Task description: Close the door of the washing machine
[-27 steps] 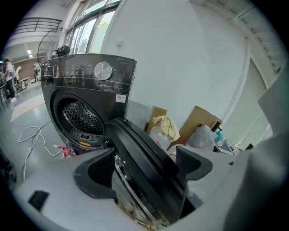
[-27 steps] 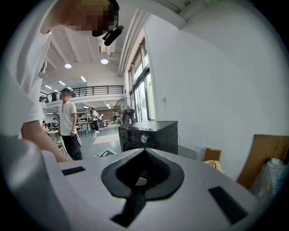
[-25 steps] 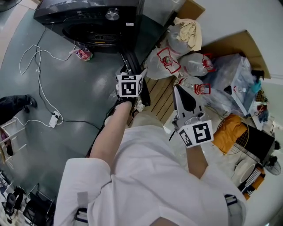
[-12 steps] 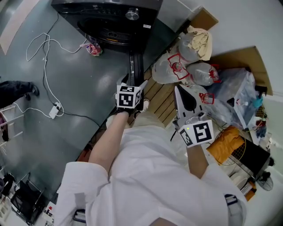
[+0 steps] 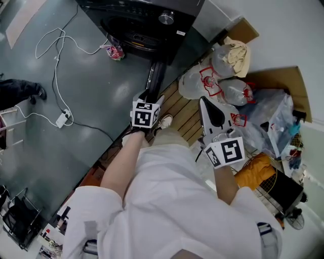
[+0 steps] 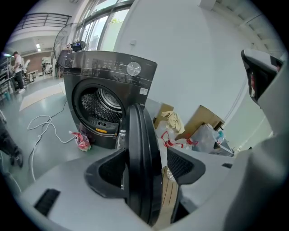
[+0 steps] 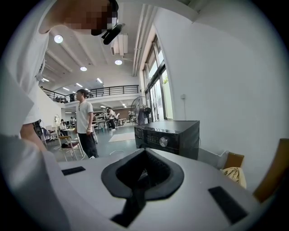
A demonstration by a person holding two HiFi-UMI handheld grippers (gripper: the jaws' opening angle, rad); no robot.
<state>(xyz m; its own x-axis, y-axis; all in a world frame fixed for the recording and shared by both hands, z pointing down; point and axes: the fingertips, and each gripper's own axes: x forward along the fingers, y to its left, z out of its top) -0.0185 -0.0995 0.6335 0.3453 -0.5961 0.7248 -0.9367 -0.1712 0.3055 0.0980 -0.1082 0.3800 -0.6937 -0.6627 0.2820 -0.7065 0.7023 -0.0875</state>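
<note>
Left gripper view showed the left gripper (image 6: 145,173) closing loosely around the door (image 6: 137,135) rim; a firmer pinch seemed wise before swinging. The right gripper (image 7: 141,178) was closed, empty.

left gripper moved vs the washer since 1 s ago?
Yes. In the head view the left gripper has drawn back from the washing machine, toward the person. Its jaws have just been closing, with the door's edge between them.

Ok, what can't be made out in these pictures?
- Washing machine: partly cut off by the head view's upper edge.
- Door: face and latch unseen, as the left gripper view sees it edge-on.
- Control panel: print too small in the right gripper view.
- Plastic bags: contents hidden by the plastic, head view.
</note>
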